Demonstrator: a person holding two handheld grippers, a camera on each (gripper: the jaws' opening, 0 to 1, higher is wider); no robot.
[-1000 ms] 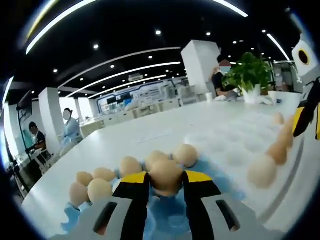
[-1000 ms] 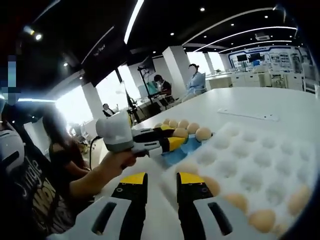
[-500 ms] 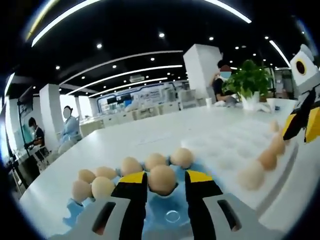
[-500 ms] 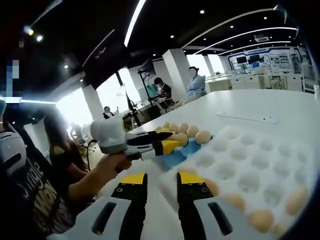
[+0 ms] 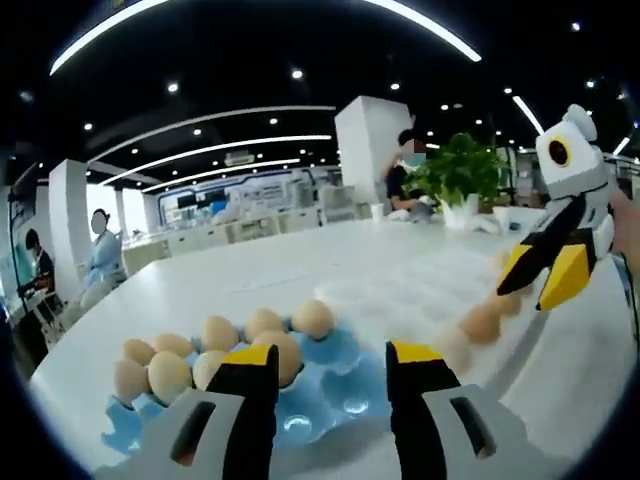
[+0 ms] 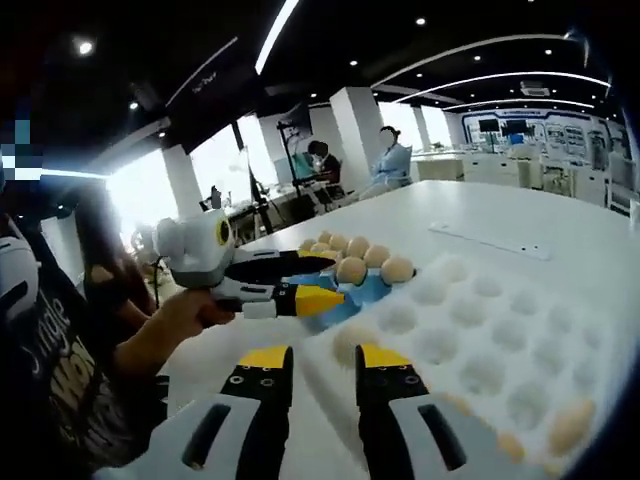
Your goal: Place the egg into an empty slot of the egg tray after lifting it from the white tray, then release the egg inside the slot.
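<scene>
A: Where is the egg [image 5: 283, 353]?

B: In a slot of the blue egg tray [image 5: 330, 385], just ahead of the left hand-held gripper [image 5: 325, 385], whose jaws stand spread and empty.

A: And the right hand-held gripper [image 6: 323, 375]?

B: Jaws slightly apart, pinching nothing, over the white tray [image 6: 500, 340]. An egg there lies just ahead, so the right is nearer.

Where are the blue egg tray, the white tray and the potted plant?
blue egg tray [image 5: 345, 385]: left gripper view, an empty blue cup between the jaws.
white tray [image 6: 520, 330]: right gripper view, bare dimpled middle.
potted plant [image 5: 455, 170]: left gripper view, its green leaves.
</scene>
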